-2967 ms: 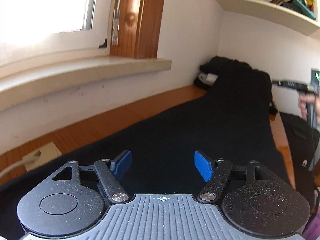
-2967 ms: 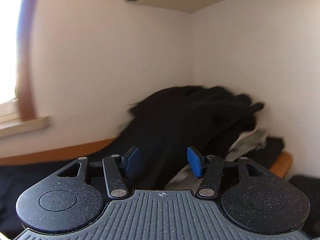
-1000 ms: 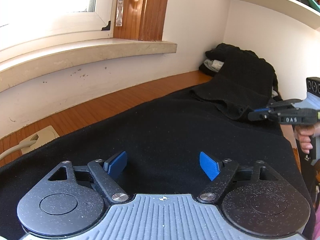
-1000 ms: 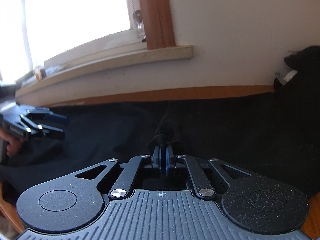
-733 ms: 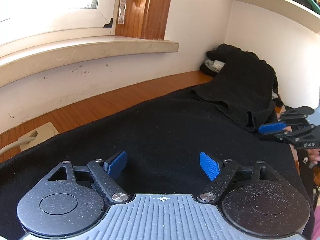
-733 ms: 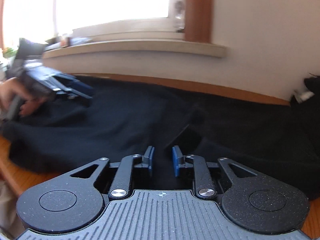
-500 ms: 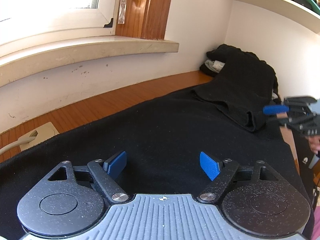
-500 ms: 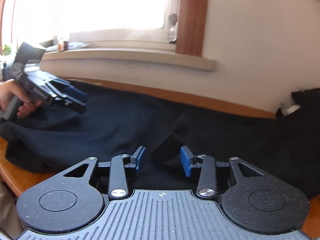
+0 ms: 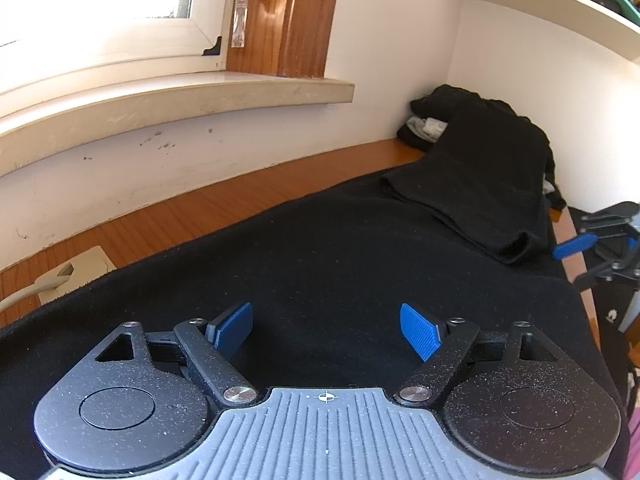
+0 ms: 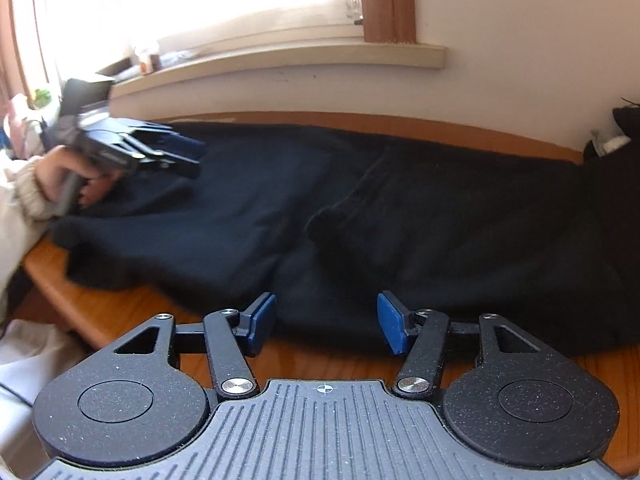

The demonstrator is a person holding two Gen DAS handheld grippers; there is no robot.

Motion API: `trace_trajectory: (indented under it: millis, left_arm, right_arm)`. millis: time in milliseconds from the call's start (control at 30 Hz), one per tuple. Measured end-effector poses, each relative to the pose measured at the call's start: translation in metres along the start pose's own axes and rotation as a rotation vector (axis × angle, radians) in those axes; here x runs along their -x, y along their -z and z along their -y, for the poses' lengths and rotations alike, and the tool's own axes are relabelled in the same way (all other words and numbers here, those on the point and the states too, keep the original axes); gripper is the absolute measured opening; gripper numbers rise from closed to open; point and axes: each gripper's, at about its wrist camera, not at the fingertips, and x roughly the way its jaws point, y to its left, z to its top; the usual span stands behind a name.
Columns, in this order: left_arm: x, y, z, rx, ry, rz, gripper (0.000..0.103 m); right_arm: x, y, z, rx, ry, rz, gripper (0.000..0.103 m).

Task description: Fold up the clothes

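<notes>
We hold the left tongs spread wide above a black garment that lies flat across the wooden surface, with nothing between the blue pads. The garment's sleeve is folded in over the body and runs toward the far corner, where it meets a pile of dark clothes with something pale tucked in it.

Our right tongs are opening at the near edge of the surface, just at the garment's hem; their pads stand apart and pinch nothing, with bare wood and the cloth's edge showing between them. From the right wrist view the sleeve's cuff ends near the middle of the cloth, and our left hand, in a cream knitted cuff, grips its tool over the garment's far end.

A windowsill runs along the wall behind the surface, and a shelf of books and folders sits above the corner. A beige socket with a cable lies on the wood beside the cloth. We can read no writing: a small white logo at the right edge of the left wrist view is too small to make out.
</notes>
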Motion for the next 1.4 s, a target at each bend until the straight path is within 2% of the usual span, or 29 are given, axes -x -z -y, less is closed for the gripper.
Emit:
trace_trajectory:
  millis: [133,267,467,500,567,600,633,667,767,900,967,1033,1100,1233,1400]
  left_arm:
    - [0.001,0.0,0.0,0.006,-0.003,0.008,0.084]
    - [0.003,-0.006,0.003,0.021,-0.01,0.022,0.085]
    - [-0.004,-0.044,0.025,0.099,0.09,0.037,0.086]
    - [-0.01,-0.051,0.029,0.12,0.114,0.032,0.086]
    - [-0.026,-0.065,0.039,0.163,0.147,0.007,0.086]
    - [-0.036,-0.071,0.043,0.179,0.155,-0.004,0.086]
    - [-0.046,-0.077,0.048,0.191,0.161,-0.012,0.086]
    - [-0.057,-0.081,0.052,0.214,0.164,-0.02,0.086]
    - [-0.09,-0.09,0.06,0.319,0.169,-0.048,0.086]
    - [-0.124,-0.095,0.06,0.541,0.192,-0.082,0.086]
    - [-0.135,-0.095,0.06,0.63,0.231,-0.084,0.086]
    - [-0.146,-0.095,0.063,0.699,0.272,-0.097,0.087]
    - [-0.157,-0.094,0.068,0.74,0.303,-0.112,0.087]
    - [-0.17,-0.094,0.077,0.747,0.291,-0.125,0.088]
    - [-0.154,-0.096,0.075,0.67,0.218,-0.074,0.088]
  right_arm:
    - [0.009,0.004,-0.007,0.019,0.027,0.054,0.057]
    - [0.004,-0.006,-0.011,0.101,0.107,0.12,0.057]
    - [-0.034,-0.018,-0.01,0.164,0.121,0.089,0.056]
    - [-0.039,-0.018,-0.009,0.167,0.127,0.081,0.055]
    - [-0.042,-0.017,-0.003,0.134,0.122,0.096,0.04]
    - [-0.04,-0.015,0.0,0.108,0.12,0.117,0.034]
    - [-0.038,-0.012,0.002,0.084,0.123,0.139,0.019]
    - [-0.035,-0.009,0.003,0.065,0.13,0.166,0.009]
    - [-0.02,0.0,0.009,-0.018,0.156,0.297,0.006]
    - [0.002,0.008,0.019,-0.157,0.15,0.487,0.005]
    - [0.011,0.009,0.021,-0.187,0.157,0.551,0.005]
    - [0.017,0.009,0.021,-0.192,0.146,0.577,0.005]
    - [0.021,0.009,0.02,-0.182,0.129,0.583,0.005]
    - [0.029,0.008,0.015,-0.137,0.138,0.583,0.005]
    - [0.019,0.009,0.01,-0.02,0.187,0.45,0.007]
